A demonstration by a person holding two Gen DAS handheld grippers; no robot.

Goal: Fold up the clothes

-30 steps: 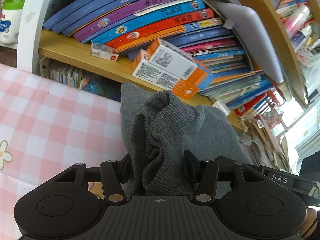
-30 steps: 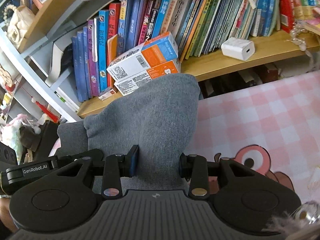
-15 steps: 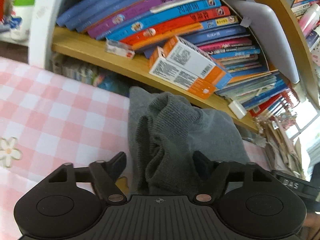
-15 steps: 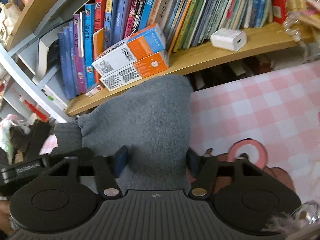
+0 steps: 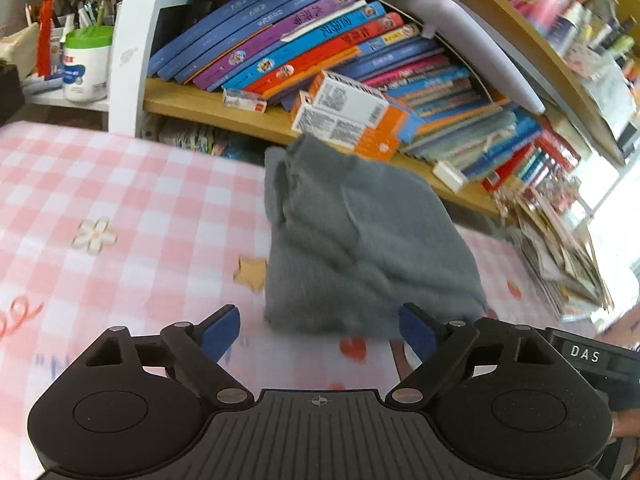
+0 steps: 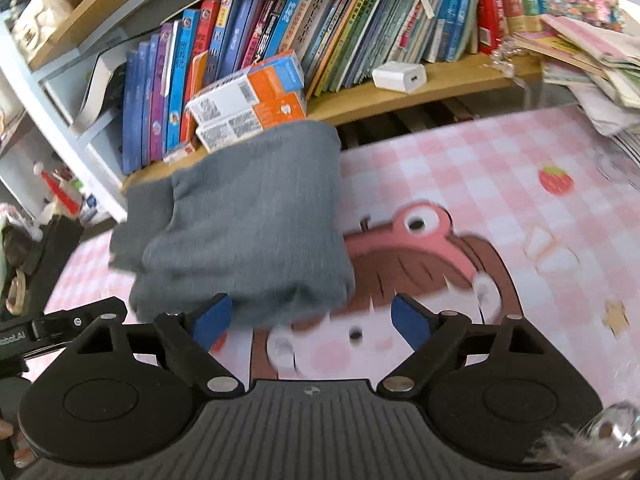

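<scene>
A grey knitted garment (image 5: 352, 240) lies folded in a compact bundle on the pink checked tablecloth (image 5: 120, 208), its far edge close to the bookshelf. It also shows in the right wrist view (image 6: 248, 224). My left gripper (image 5: 320, 330) is open and empty, just short of the bundle's near edge. My right gripper (image 6: 310, 320) is open and empty, also just short of the near edge. The other gripper's body shows at each view's side edge.
A wooden bookshelf (image 5: 224, 112) full of leaning books runs along the table's back edge, with orange and white boxes (image 5: 352, 116) right behind the garment. A white charger (image 6: 398, 76) sits on the shelf. Loose papers (image 6: 592, 64) pile at the right.
Both grippers opened and let go of the grey garment, then drew back toward me. The garment now rests on the table.
</scene>
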